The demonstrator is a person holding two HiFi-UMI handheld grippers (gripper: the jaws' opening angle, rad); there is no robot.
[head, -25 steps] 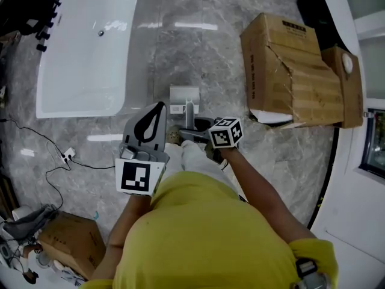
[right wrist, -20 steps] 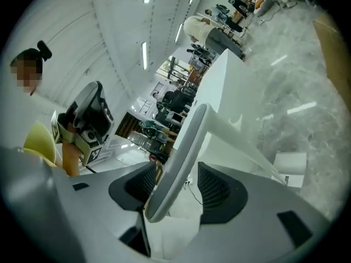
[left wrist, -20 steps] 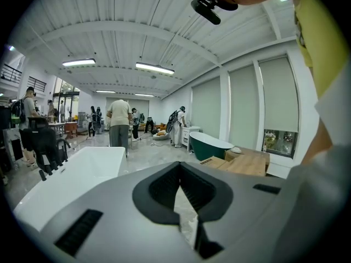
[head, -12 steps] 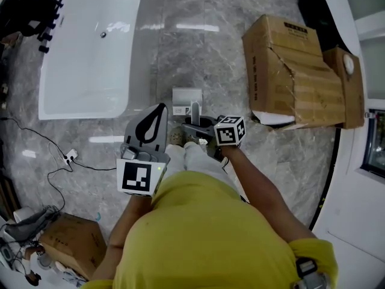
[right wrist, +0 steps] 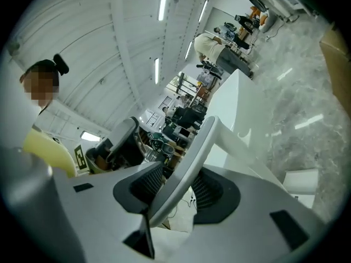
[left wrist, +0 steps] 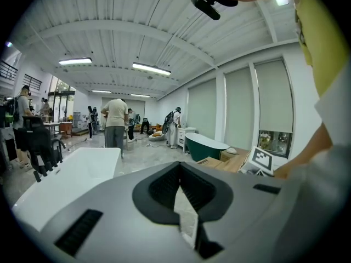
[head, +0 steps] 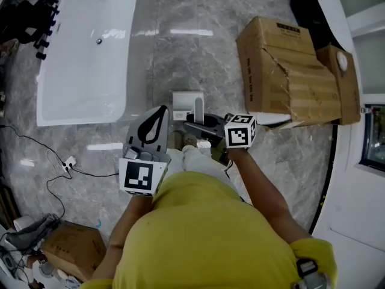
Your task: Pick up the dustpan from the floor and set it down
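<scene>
Mid-lift, apparently: pinching the dustpan (head: 186,103) handle in the right gripper (head: 203,124) fingers, just closed on it, low over the floor (head: 198,53); left gripper (head: 159,110) fingers pressed together, empty. Next, probably: keep level, lower gently, release.

Grey marble floor (head: 198,17) throughout. At ten o'clock, a white bathtub (head: 84,53); at two o'clock, a torn cardboard box (head: 289,71). Just above centre, a white dustpan (head: 184,99), its handle (head: 199,108) running towards six o'clock and in between the jaws of the right gripper (head: 200,125), those jaws just closed in and eased slightly back. Beside it towards nine o'clock, the left gripper (head: 157,112), tips together, empty. At six o'clock, a yellow shirt (head: 204,233); at nine o'clock, a white power strip (head: 68,161); at seven o'clock, a small cardboard box (head: 72,248).
</scene>
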